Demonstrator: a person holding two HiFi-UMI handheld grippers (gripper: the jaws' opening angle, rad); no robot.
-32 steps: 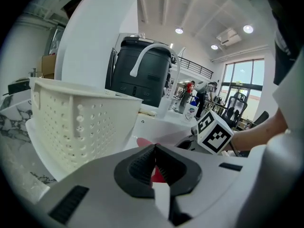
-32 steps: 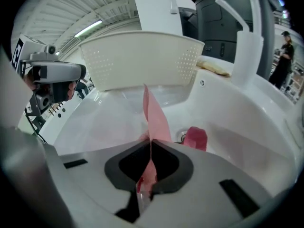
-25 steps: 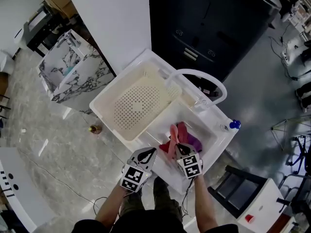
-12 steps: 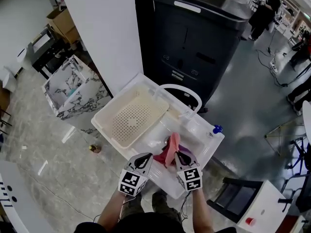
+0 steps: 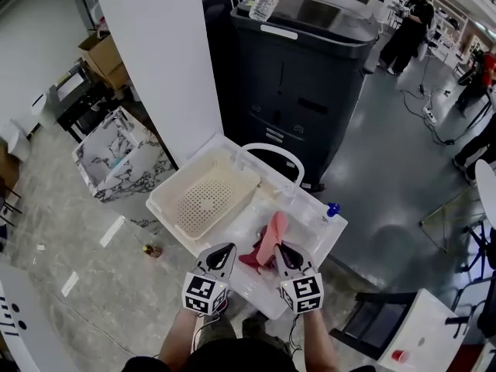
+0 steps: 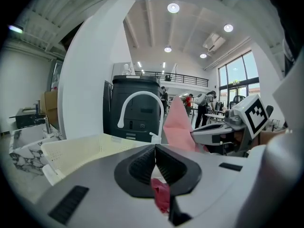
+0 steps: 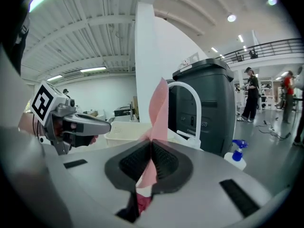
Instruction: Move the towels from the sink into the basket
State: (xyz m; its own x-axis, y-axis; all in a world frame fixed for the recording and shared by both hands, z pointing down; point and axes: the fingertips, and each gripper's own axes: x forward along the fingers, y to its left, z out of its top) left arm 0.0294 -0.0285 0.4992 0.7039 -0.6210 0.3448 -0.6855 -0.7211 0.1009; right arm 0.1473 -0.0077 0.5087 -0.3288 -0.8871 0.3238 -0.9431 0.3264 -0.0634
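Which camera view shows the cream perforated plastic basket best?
The head view: the cream perforated plastic basket appears whole from above. The left gripper view shows only its side wall; the right gripper view, only a small far part.

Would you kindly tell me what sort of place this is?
Probably a large workshop or lab hall, not a home: a freestanding white sink unit stands on a polished floor before a dark bin, with a mezzanine railing and high ceiling lights.

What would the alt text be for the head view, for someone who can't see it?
From above, a person holds two towels over a white sink: the right gripper clamps a pink towel, the left gripper a red towel. A cream basket sits beside it.
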